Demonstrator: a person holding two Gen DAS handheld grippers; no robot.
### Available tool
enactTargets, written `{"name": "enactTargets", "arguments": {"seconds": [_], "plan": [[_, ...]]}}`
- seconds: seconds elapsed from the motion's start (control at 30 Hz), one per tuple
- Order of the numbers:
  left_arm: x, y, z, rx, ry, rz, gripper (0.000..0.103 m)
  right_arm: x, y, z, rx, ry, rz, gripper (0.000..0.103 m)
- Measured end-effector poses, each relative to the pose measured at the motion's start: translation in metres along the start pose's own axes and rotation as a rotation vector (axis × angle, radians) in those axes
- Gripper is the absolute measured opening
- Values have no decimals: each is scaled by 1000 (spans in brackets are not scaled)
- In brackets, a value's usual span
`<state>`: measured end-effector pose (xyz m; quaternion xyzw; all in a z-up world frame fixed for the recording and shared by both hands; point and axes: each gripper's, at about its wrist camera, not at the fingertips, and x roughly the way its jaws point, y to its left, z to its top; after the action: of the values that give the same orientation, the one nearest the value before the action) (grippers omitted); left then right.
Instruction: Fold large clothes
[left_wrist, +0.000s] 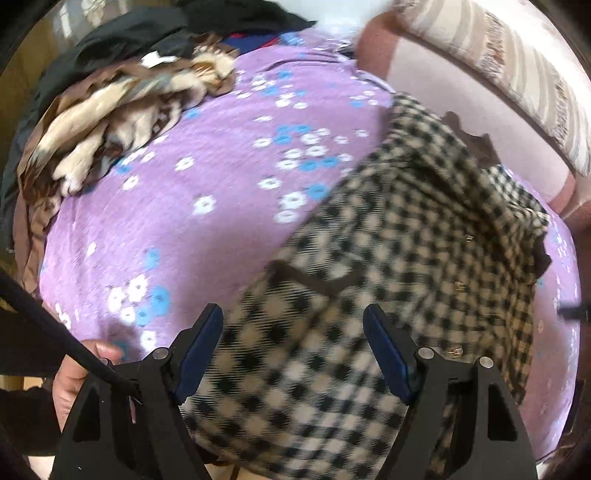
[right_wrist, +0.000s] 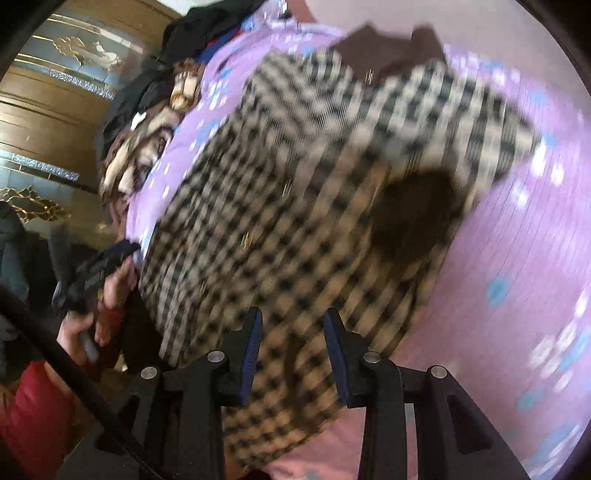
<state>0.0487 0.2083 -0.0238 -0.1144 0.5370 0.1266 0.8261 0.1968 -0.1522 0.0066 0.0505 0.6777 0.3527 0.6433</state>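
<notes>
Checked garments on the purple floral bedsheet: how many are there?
1. The black-and-cream checked garment lies spread on the purple floral bedsheet, before both open jaws. Differently patterned clothes are heaped at the bed's far left; more may be hidden.

Black-and-cream checked garment (left_wrist: 388, 258), rumpled and partly doubled over, on purple floral bedsheet (left_wrist: 207, 177).

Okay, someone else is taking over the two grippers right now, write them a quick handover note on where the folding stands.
Left gripper: open, jaws wide apart over the near hem of the checked garment, not gripping.
Right gripper: open with a narrower gap, checked cloth seen between the fingers, not clamped.
The checked garment lies spread on the purple floral bedsheet, brown collar at the far end, loosely rumpled; no neat fold visible.
A pile of other clothes sits at the sheet's far left edge, unfolded.
Left to do: grip the garment, fold it, then the pile.
</notes>
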Motion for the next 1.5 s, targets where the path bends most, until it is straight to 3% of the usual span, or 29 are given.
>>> {"name": "enactTargets", "arguments": {"seconds": [0.17, 0.5, 0.67, 0.83, 0.93, 1.0, 1.1, 1.17, 1.23, 1.27, 1.3, 1.33, 1.43, 1.47, 1.5], "plan": [[6, 36, 4, -10, 34, 2, 77, 23, 4, -54, 60, 68, 65, 38], [46, 38, -12, 216, 215, -59, 77, 63, -9, -145, 145, 182, 91, 48], [65, 45, -33, 266, 278, -95, 77, 74, -16, -166, 137, 163, 85, 52], [64, 55, -40, 275, 228, -148, 75, 75, -3, -170, 104, 91, 111, 60], [62, 60, -42, 289, 211, -162, 62, 84, 5, -173, 84, 81, 131, 60], [60, 64, -43, 300, 201, -174, 42, 89, 11, -170, 90, 54, 153, 61], [58, 58, -44, 345, 199, -184, 21, 96, 25, -161, 85, 18, 198, 63], [56, 50, -46, 411, 197, -168, 19, 99, 42, -155, 9, 5, 198, 63], [58, 46, -47, 444, 176, -92, 39, 100, 45, -155, -35, 3, 174, 55], [59, 48, -45, 448, 155, -20, 71, 99, 38, -156, -10, 0, 185, 51], [61, 49, -39, 447, 144, 15, 87, 98, 28, -159, 21, 4, 187, 41], [62, 54, -38, 425, 146, 9, 87, 96, 21, -161, 42, 5, 185, 37], [69, 60, -40, 381, 158, -63, 87, 89, 14, -170, 42, -3, 176, 37], [68, 60, -41, 372, 148, -85, 83, 92, 12, -171, 54, -3, 189, 37], [67, 59, -43, 358, 139, -115, 72, 96, 9, -170, 69, -4, 209, 37]]}}
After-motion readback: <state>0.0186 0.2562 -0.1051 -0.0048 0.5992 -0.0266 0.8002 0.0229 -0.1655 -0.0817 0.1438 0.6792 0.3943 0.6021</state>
